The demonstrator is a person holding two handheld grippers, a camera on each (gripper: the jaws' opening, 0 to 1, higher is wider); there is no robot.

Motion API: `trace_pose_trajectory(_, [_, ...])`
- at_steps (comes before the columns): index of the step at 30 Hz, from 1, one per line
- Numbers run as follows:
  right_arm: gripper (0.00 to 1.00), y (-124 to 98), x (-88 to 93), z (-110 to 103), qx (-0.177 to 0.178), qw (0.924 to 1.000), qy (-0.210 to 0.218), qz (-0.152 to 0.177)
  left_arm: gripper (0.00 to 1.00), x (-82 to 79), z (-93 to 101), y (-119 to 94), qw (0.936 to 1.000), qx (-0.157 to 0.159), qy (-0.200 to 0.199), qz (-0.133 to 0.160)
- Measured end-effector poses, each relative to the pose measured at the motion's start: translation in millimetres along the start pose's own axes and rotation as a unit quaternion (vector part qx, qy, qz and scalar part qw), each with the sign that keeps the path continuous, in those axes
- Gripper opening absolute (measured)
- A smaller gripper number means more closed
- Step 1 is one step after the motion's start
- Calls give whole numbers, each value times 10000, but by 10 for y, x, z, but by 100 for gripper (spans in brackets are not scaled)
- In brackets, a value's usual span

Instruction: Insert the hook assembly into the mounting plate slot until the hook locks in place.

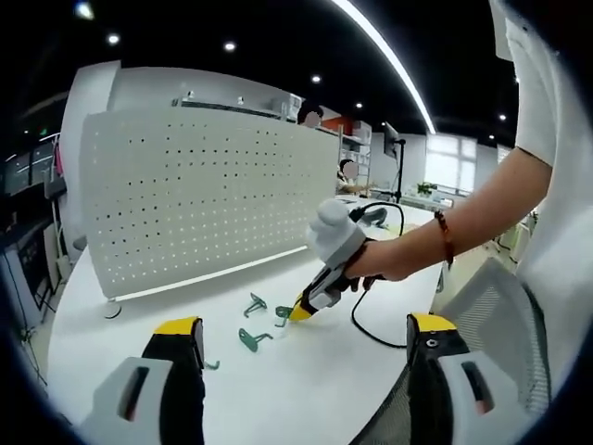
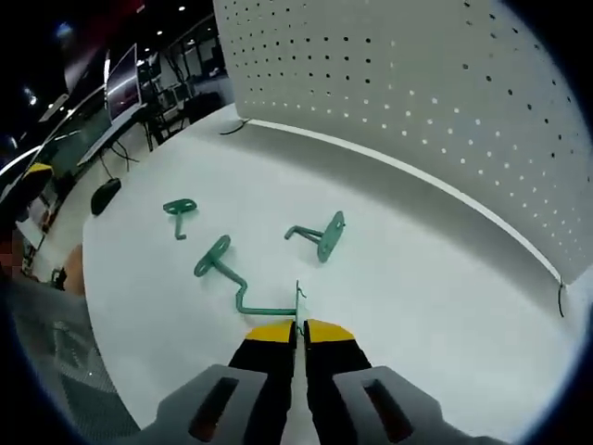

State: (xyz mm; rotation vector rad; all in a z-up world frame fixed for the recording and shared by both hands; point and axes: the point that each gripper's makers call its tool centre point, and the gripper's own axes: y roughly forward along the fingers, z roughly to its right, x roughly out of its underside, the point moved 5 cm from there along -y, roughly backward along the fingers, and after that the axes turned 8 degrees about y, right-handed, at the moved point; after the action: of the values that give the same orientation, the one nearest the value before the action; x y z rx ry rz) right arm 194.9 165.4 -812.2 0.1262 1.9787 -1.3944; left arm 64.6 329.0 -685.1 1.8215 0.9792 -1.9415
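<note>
Now, in the left gripper view, the left hand-held gripper [image 1: 306, 338] is rising from the bottom of the frame with its two yellow-tipped black jaws standing wide apart and nothing between them. Beyond them, the white desk [image 1: 306, 389] is spreading across the lower half of the frame, and a white perforated metal mounting plate [image 1: 199, 199] is standing upright on it in the upper left. Three green metal hooks are lying on the desk near the centre: one [image 1: 254, 304] just left of centre, one [image 1: 252, 340] below it, and one [image 1: 283, 314] at the tip of the right hand-held gripper [image 1: 298, 312], which is coming in from the right in a person's hand [image 1: 380, 264], a black cable trailing behind it. Whether those jaws are pinching that hook cannot be told from here.

Next, in the right gripper view, the right hand-held gripper [image 2: 298, 326] is rising from the bottom centre with its jaws pressed together, nipping the thin flat end of a green hook [image 2: 232, 269] whose bent stem and round base are running up and to the left over the desk [image 2: 435, 315]. A second hook [image 2: 322, 235] is lying just above centre, and a third [image 2: 178, 213] is resting further left. The mounting plate [image 2: 417, 102] is standing across the upper right of the frame, well apart from all three hooks.
</note>
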Motion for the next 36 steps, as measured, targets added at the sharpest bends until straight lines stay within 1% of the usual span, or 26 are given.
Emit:
trace_pose_trajectory(7, [2,-83,-13,-9,29,9998,26,169,91,-46,17,-21,10000,-40,-33,30])
trace_pose_trajectory(11, [2,-137,-15,-30,35,9997,9,244,92,-95,24,-35,9998,-150,-26,82])
trace_pose_trajectory(18, [2,-277,-33,-93,2,9985,9,547,89,-162,74,-35,9996,-174,-130,192])
trace_pose_trajectory(19, [2,-298,-44,-111,-44,9981,40,611,89,-165,81,-31,9996,-173,-136,195])
trace_pose_trajectory(20, [2,-333,-75,-140,-117,9969,65,779,88,-168,93,-23,9996,-170,-145,183])
trace_pose_trajectory(21, [2,-365,-80,-148,-120,9965,62,828,88,-170,102,-18,9996,-167,-150,180])
trace_pose_trajectory(28, [2,-524,-122,-167,-238,9935,149,1105,89,-217,157,21,9994,-125,-210,246])
trace_pose_trajectory(30, [2,-563,-133,-171,-261,9918,213,1233,89,-243,171,20,9993,-120,-209,281])
trace_pose_trajectory(34, [2,-633,-104,-194,-353,9879,411,1454,89,-266,178,21,9992,-105,-208,319])
trace_pose_trajectory(36, [2,-670,-72,-214,-347,9878,379,1472,88,-261,182,27,9992,-98,-282,268])
